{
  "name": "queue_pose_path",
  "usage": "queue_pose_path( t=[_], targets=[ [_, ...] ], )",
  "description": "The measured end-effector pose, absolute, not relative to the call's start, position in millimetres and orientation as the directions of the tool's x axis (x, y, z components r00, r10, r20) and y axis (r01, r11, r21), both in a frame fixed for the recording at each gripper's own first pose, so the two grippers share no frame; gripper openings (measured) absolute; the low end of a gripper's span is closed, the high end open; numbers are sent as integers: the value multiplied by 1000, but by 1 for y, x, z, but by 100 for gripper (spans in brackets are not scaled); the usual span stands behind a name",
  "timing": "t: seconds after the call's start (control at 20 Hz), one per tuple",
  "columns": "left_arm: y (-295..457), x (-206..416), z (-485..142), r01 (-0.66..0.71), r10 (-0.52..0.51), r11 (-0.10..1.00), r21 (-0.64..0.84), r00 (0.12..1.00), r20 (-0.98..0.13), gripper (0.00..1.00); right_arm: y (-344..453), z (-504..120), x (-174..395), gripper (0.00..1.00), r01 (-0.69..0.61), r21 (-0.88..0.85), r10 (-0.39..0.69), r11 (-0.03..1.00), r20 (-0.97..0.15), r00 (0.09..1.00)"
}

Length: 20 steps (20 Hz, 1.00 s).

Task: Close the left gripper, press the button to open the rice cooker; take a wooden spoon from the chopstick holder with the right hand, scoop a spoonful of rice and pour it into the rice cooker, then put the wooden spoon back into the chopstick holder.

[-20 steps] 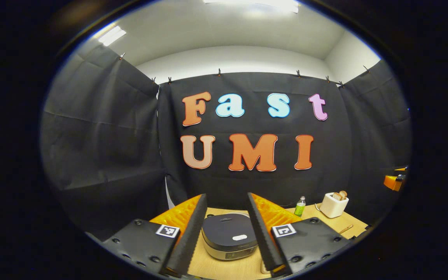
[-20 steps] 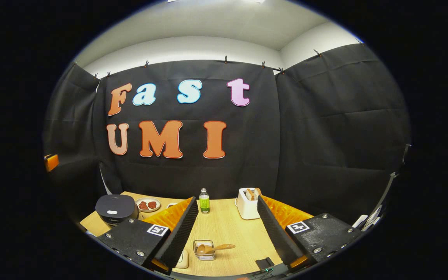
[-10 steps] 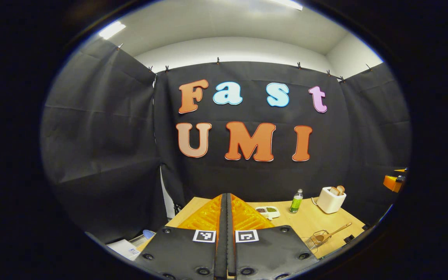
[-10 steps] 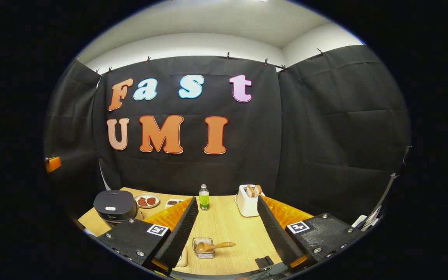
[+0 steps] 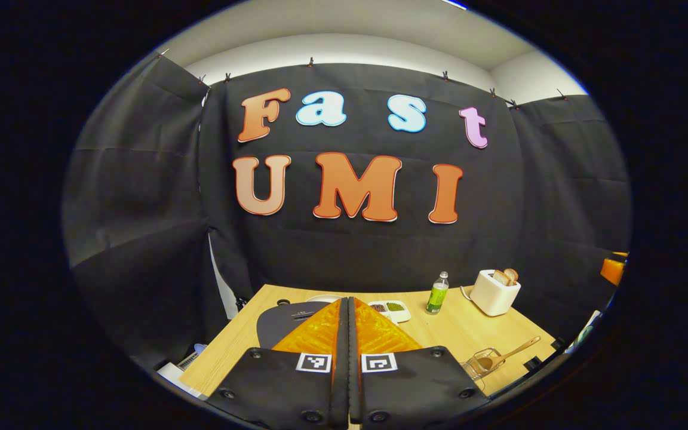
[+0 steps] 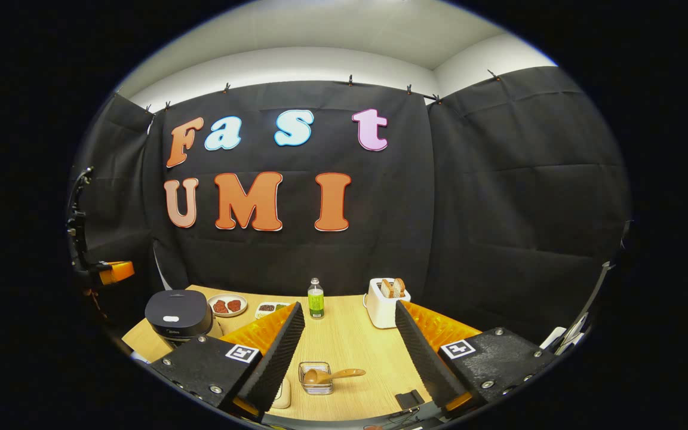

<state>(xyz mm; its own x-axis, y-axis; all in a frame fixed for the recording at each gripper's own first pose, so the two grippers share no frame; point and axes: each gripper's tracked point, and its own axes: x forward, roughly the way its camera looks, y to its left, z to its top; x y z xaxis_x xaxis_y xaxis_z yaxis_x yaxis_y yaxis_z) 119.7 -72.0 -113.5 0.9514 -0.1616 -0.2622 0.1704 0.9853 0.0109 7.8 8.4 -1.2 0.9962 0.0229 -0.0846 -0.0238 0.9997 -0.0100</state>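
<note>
The left gripper [image 5: 347,310] is holding its ribbed fingers pressed together, gripping nothing, above the round dark rice cooker [image 6: 178,314], whose lid is lying closed on the wooden table [image 6: 344,346]. The right gripper [image 6: 349,334] is keeping its jaws spread. Between them the wooden spoon [image 6: 332,375] is resting in the clear square chopstick holder [image 6: 315,378]. A green bottle [image 6: 315,298] and a white toaster [image 6: 384,303] are standing behind.

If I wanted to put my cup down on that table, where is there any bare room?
The widest bare wood lies mid-table, bordered by the green bottle, the white toaster and the clear holder with the wooden spoon. The back left is crowded: the dark round rice cooker, a plate of red food and a small white divided dish.
</note>
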Motion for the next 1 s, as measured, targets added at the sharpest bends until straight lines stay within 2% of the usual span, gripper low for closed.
queue_pose_path(
  t=[0.2, 0.25, 0.5, 0.55, 0.95, 1.0],
  targets=[
    [-72, 148, -167, 176, -162, 984, 8, 924, -346, 5, 8, -5, 9, 95, -12, -10, 10, 1000, -106, 994],
    [-69, 154, -181, 169, -152, 986, 12, 915, -374, 2, 7, -5, 9, 95, -8, -11, 7, 1000, -111, 994],
    [-62, 171, -239, 142, -129, 990, -7, 872, -472, 7, 6, -6, 10, 95, 6, -26, -9, 1000, -119, 993],
    [-60, 171, -247, 137, -121, 991, -3, 865, -487, 5, 6, -8, 10, 95, 10, -27, -14, 1000, -124, 992],
    [-53, 160, -288, 116, -104, 993, -16, 812, -574, 5, 5, -16, 12, 95, 19, -17, -21, 1000, -164, 986],
    [-53, 162, -283, 123, -107, 992, -7, 829, -549, 5, 5, -16, 13, 95, 19, -17, -21, 1000, -165, 986]
  ],
)
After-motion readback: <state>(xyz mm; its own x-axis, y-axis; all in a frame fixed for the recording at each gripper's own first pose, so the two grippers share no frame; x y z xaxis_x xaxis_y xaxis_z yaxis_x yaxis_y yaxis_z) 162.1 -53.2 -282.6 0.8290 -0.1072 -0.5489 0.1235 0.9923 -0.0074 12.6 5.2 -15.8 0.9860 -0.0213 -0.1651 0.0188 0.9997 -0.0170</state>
